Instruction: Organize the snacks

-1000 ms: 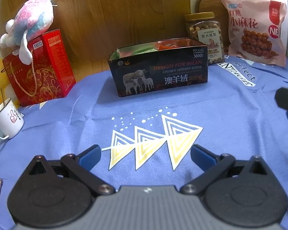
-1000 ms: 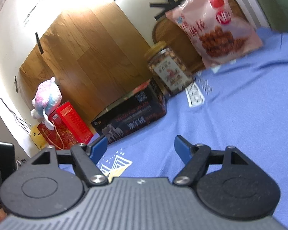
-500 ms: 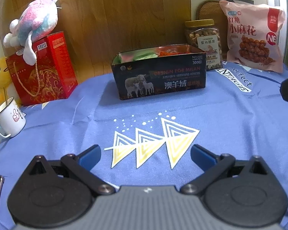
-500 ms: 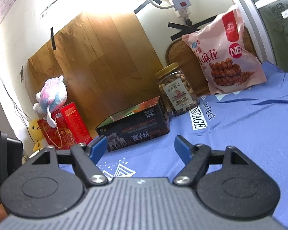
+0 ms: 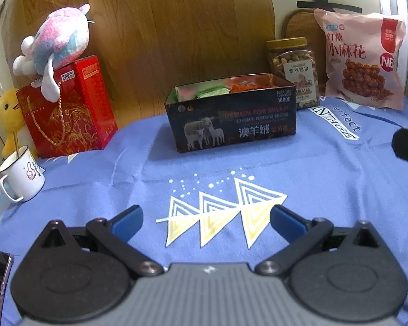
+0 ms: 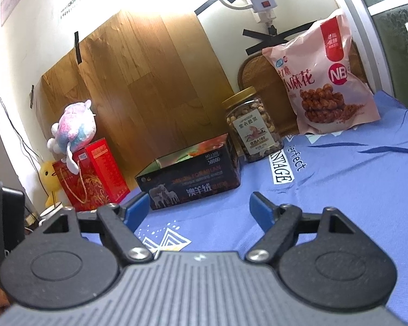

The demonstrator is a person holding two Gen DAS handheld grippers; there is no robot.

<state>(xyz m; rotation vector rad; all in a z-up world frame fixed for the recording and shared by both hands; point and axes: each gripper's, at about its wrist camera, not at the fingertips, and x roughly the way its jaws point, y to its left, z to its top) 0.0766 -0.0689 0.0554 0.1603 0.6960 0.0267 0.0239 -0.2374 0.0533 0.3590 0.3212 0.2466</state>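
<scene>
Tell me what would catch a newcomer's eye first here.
Probably the pink snack bag propped against the wall at back right, beside the nut jar. Next, the open dark sheep-print box mid-cloth, and the pastel plush toy atop the red gift bag at left.

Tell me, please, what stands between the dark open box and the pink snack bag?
The nut jar with its gold lid stands between the dark box and the pink bag, close behind the box's right corner; both wrist views show this.

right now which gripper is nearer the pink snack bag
Right. The right gripper sits below-left of the pink snack bag; the left gripper is farther left, facing the dark box.
</scene>
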